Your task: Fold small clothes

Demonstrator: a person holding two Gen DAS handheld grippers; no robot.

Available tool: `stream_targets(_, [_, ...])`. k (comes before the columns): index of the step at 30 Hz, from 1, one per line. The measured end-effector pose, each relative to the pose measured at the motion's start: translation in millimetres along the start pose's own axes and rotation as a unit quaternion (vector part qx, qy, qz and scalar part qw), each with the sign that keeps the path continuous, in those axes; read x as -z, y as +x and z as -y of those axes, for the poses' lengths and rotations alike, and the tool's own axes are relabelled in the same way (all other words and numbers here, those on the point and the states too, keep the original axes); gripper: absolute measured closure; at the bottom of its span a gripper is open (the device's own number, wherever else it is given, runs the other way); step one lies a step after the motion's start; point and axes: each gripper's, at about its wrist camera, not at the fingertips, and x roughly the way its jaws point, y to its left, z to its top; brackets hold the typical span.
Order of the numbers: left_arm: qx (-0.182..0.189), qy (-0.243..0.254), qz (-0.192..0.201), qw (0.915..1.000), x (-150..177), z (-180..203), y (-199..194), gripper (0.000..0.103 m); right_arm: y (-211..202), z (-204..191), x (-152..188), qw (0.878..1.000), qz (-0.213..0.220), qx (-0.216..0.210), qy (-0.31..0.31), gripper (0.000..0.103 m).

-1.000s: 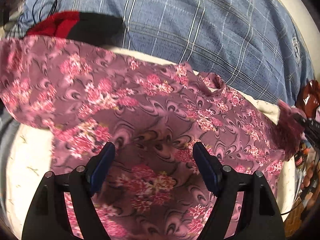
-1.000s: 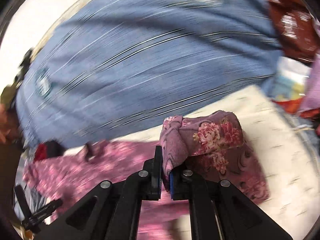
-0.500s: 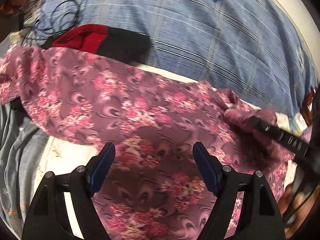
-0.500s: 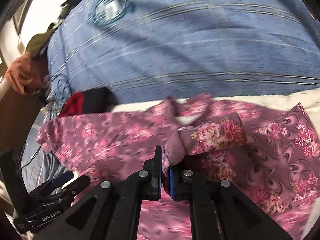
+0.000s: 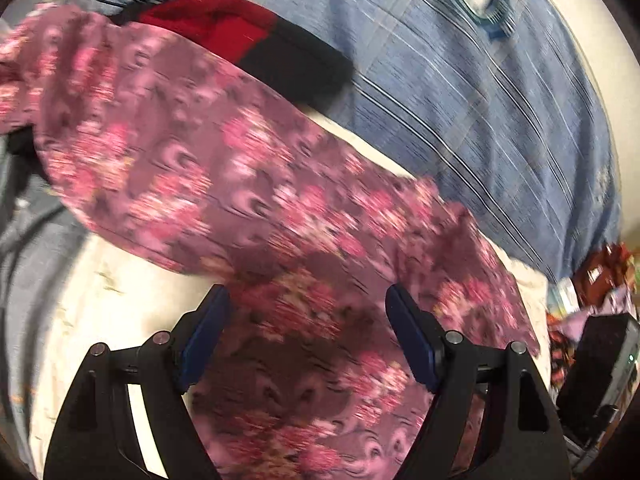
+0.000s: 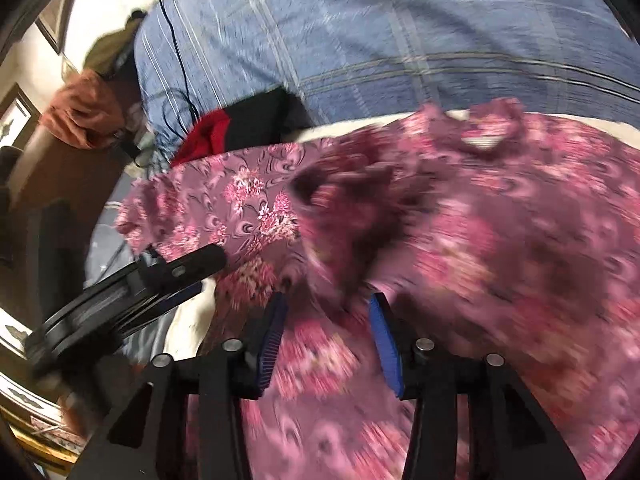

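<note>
The pink floral garment (image 5: pixel 248 184) lay spread over a cream cloth (image 5: pixel 92 296), which itself lay on a blue plaid bedsheet (image 5: pixel 480 100). Much of the print was blurred in both views. Against the garment's far edge sat a red and black cloth (image 5: pixel 256 40), partly tucked under it.

The left hand-held gripper (image 5: pixel 306 334) hung over the garment's near part with its jaws spread wide, grasping nothing; floral fabric showed between its blue pads (image 5: pixel 412 340). The right hand-held gripper (image 6: pixel 326 332) was also released, its jaws apart above the garment (image 6: pixel 480 240), with a raised fold of fabric just beyond the fingertips. In the right wrist view, the left hand-held gripper (image 6: pixel 176 276) reached in beside the garment's left edge, near the red and black cloth (image 6: pixel 240 128).
</note>
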Motion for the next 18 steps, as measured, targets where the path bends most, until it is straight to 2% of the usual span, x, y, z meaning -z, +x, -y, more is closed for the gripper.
stream_targets(2, [0.032, 0.011, -0.024, 0.9991, 5, 13, 10, 0.023, -28, 16, 12, 1.0, 0.014, 0.013, 0.006, 0.049])
stream_targets(5, [0.09, 0.014, -0.055, 0.9943, 14, 33, 25, 0.023, -68, 53, 31, 0.998, 0.034, 0.037, 0.032, 0.046])
stream_targets(7, [0.091, 0.027, -0.05, 0.9942, 19, 48, 30, 0.023, -91, 79, 46, 0.996, 0.045, 0.056, 0.056, 0.046])
stream_targets(9, [0.063, 0.058, -0.031, 0.9959, 22, 67, 33, 0.023, -107, 99, 56, 0.993, 0.056, 0.061, 0.081, 0.046])
stream_targets(11, [0.009, 0.104, -0.004, 0.9945, 24, 89, 37, 0.023, -119, 119, 65, 0.99, 0.068, 0.056, 0.111, 0.046])
stream_targets(12, [-0.021, 0.129, 0.012, 0.9914, 25, 99, 40, 0.023, -125, 130, 69, 0.987, 0.076, 0.051, 0.13, 0.046])
stream_targets(13, [-0.069, 0.152, 0.033, 0.9854, 25, 108, 43, 0.023, -130, 140, 72, 0.984, 0.085, 0.046, 0.148, 0.046])
stream_targets(14, [-0.108, 0.161, 0.049, 0.9798, 24, 110, 44, 0.028, -132, 149, 74, 0.981, 0.092, 0.04, 0.166, 0.046])
stream_targets(15, [-0.135, 0.159, 0.063, 0.976, 23, 109, 46, 0.055, -134, 155, 75, 0.978, 0.098, 0.032, 0.181, 0.046])
stream_targets(16, [-0.144, 0.148, 0.064, 0.9765, 20, 104, 47, 0.072, -135, 162, 76, 0.974, 0.105, 0.016, 0.201, 0.046])
stream_targets(17, [-0.136, 0.131, 0.053, 0.9805, 15, 97, 49, 0.093, -136, 167, 76, 0.97, 0.113, 0.003, 0.216, 0.046])
stream_targets(18, [-0.128, 0.104, 0.043, 0.9853, 10, 85, 48, 0.093, -137, 173, 76, 0.964, 0.124, -0.014, 0.234, 0.046])
